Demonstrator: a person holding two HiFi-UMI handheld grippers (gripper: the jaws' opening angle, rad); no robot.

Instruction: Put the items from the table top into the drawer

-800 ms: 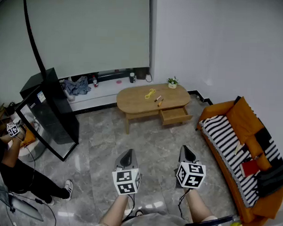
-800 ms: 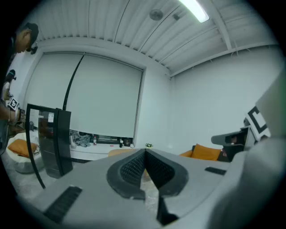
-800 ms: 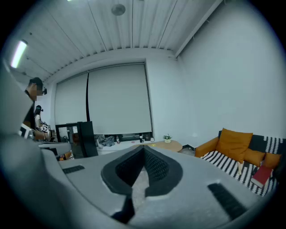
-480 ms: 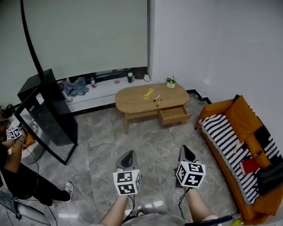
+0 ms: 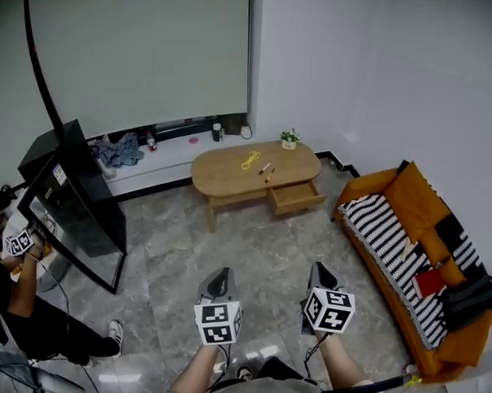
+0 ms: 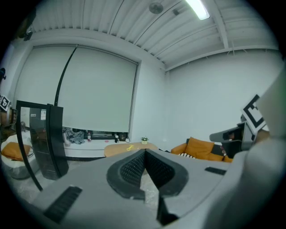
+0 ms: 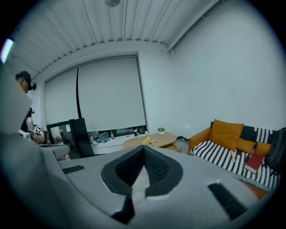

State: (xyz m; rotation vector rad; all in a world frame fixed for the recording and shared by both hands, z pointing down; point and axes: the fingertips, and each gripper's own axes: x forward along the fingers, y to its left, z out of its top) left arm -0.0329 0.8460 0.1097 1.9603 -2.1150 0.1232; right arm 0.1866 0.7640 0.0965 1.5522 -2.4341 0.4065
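An oval wooden coffee table [image 5: 222, 176] stands across the room near the far wall, its drawer [image 5: 297, 198] pulled open at the front right. On its top lie a yellow coiled cord [image 5: 249, 159], two small markers [image 5: 267, 170] and a little potted plant [image 5: 290, 139]. My left gripper [image 5: 219, 281] and right gripper [image 5: 320, 274] are both shut and hold nothing, hanging over the grey tiled floor far short of the table. The table [image 6: 129, 149] shows small beyond the jaws in the left gripper view, and likewise in the right gripper view, table [image 7: 151, 142].
An orange sofa [image 5: 422, 264] with a striped blanket runs along the right. A black cabinet [image 5: 67, 196] stands at the left, and a person [image 5: 14, 279] holding a marker cube is at the left edge. Bottles and clothes lie along the far ledge [image 5: 163, 139].
The view has shifted a little: the table, sofa and cabinet sit slightly more to the left and higher. Both grippers stay shut in about the same place.
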